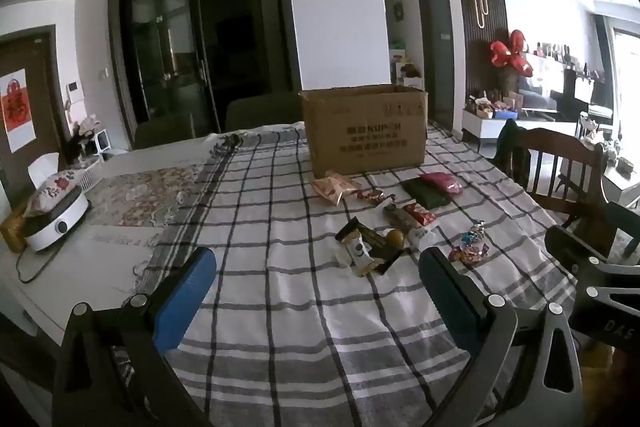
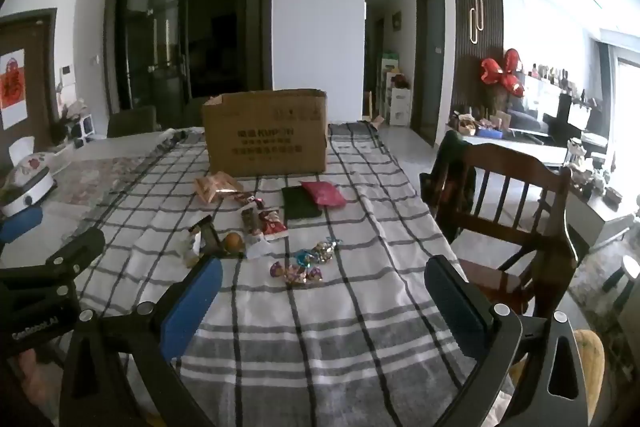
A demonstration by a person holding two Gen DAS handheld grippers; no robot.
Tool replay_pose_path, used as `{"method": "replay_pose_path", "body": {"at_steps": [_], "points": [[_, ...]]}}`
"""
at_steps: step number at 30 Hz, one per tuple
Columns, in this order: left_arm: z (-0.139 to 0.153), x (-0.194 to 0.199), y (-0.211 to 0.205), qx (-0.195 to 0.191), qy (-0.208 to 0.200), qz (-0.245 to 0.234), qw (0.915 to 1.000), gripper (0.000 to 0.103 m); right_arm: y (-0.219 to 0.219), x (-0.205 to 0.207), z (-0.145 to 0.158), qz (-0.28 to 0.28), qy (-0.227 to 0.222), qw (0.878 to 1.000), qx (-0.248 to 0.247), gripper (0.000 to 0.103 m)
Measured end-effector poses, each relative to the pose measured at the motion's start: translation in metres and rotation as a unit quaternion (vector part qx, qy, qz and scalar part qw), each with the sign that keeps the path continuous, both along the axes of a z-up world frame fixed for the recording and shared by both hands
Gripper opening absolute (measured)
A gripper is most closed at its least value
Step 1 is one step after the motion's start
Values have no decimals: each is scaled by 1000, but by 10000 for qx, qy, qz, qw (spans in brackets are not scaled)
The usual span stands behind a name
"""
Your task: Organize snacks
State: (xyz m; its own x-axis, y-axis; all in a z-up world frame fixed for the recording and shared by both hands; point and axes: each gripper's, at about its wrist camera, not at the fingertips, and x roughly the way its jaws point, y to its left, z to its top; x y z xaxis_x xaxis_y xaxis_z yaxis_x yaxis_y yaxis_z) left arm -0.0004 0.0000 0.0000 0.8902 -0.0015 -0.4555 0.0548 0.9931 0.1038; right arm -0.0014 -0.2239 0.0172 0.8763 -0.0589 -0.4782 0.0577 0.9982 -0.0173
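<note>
Both grippers, left gripper [image 1: 316, 291] and right gripper [image 2: 320, 291], hover fingers wide, empty; only the left view shows the white cooker [image 1: 56, 219] beside the cardboard box [image 1: 364, 131], snacks [image 1: 384, 223].

L tongs [image 1: 316, 291] wide open, R tongs [image 2: 320, 295] same

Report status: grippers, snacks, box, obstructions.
Left gripper and right gripper open, empty. Snacks loose on checked cloth in front of cardboard box. Nothing blocking path to them.
</note>
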Motion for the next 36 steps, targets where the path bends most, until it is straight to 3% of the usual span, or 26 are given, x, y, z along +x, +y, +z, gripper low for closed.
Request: {"method": "replay_pose_path", "body": {"at_steps": [8,15,36], "points": [[-1,0,0,-32,1,9,10000,103,3,-4,5,51,-78,9999,-49,102],[17,0,-3,-30,-21,-12,10000,103,4,-4,5,83,-121,9999,-67,102],[11,-7,1,-79,-133,-17,9999,103,4,-5,8,93,-156,9998,-52,102]]}}
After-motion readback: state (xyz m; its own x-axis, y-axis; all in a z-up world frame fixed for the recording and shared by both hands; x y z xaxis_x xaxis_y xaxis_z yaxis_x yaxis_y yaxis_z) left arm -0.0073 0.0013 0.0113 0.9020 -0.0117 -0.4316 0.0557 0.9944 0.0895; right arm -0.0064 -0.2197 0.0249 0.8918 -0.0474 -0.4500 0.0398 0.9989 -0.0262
